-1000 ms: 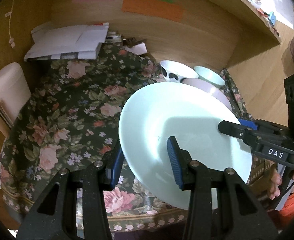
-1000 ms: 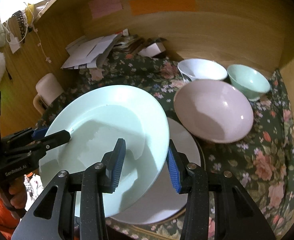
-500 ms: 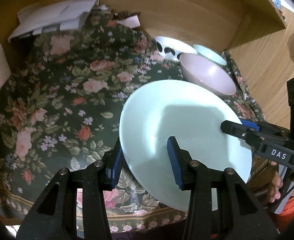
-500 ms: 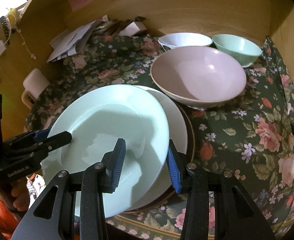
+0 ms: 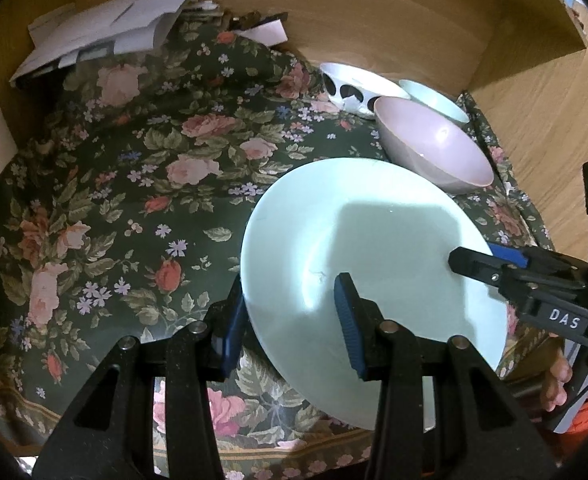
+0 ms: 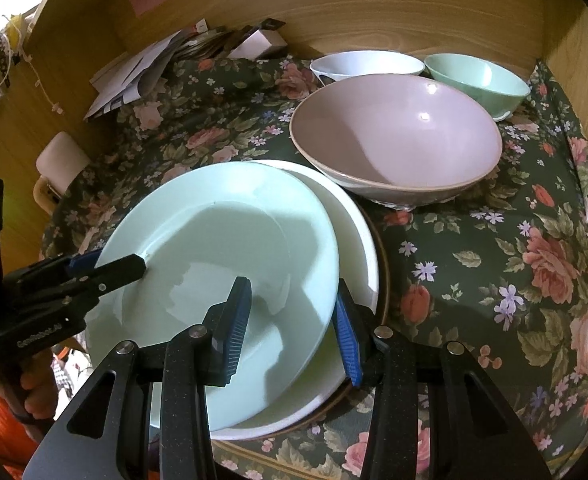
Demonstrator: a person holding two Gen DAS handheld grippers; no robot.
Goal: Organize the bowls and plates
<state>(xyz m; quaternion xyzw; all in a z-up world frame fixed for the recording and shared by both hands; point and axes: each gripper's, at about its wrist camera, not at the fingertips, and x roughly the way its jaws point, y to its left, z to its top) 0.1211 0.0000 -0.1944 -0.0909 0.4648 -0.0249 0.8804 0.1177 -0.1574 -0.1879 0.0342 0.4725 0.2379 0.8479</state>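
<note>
my left gripper (image 5: 290, 320) and right gripper (image 6: 292, 320) each clamp opposite rims of the pale green plate (image 6: 222, 264), which i hold tilted over a white plate (image 6: 358, 240) stacked on a brown one on the floral cloth (image 6: 494, 264). just beyond sits the pink bowl (image 6: 394, 140), with a white bowl (image 6: 366, 65) and a green bowl (image 6: 478, 78) behind it.
</note>
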